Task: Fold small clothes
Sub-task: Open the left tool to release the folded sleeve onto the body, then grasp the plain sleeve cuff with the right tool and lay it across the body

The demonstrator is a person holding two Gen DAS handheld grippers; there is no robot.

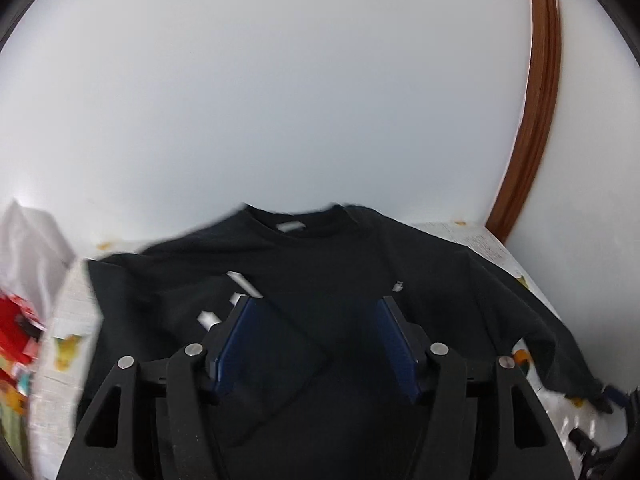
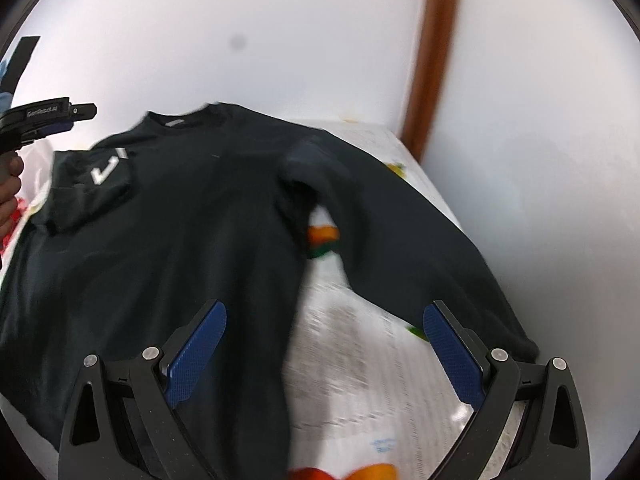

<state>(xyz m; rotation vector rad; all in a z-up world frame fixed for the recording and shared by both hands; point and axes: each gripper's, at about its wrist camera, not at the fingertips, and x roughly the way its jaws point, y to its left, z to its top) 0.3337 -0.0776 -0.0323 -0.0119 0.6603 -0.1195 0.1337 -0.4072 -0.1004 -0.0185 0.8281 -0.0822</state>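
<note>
A black long-sleeve shirt (image 1: 328, 264) (image 2: 180, 220) lies spread face up on the table, collar toward the wall. One sleeve with white stripes (image 1: 276, 360) (image 2: 100, 184) is folded in across the chest. The other sleeve (image 2: 400, 248) stretches out flat toward the table's right side. My left gripper (image 1: 316, 302) hovers open over the folded sleeve, its blue pads apart and pressing on nothing. In the right wrist view the left gripper (image 2: 86, 111) shows at the far left, held by a hand (image 2: 8, 192). My right gripper (image 2: 326, 306) stands wide open over the shirt's side edge and the bare cloth, holding nothing.
The table wears a white patterned cloth (image 2: 360, 360) (image 1: 492, 240) with orange and green prints. It stands in a corner against a white wall, with a brown wooden frame (image 1: 540, 120) (image 2: 436, 60) on the right. White and red items (image 1: 20, 300) lie at the left edge.
</note>
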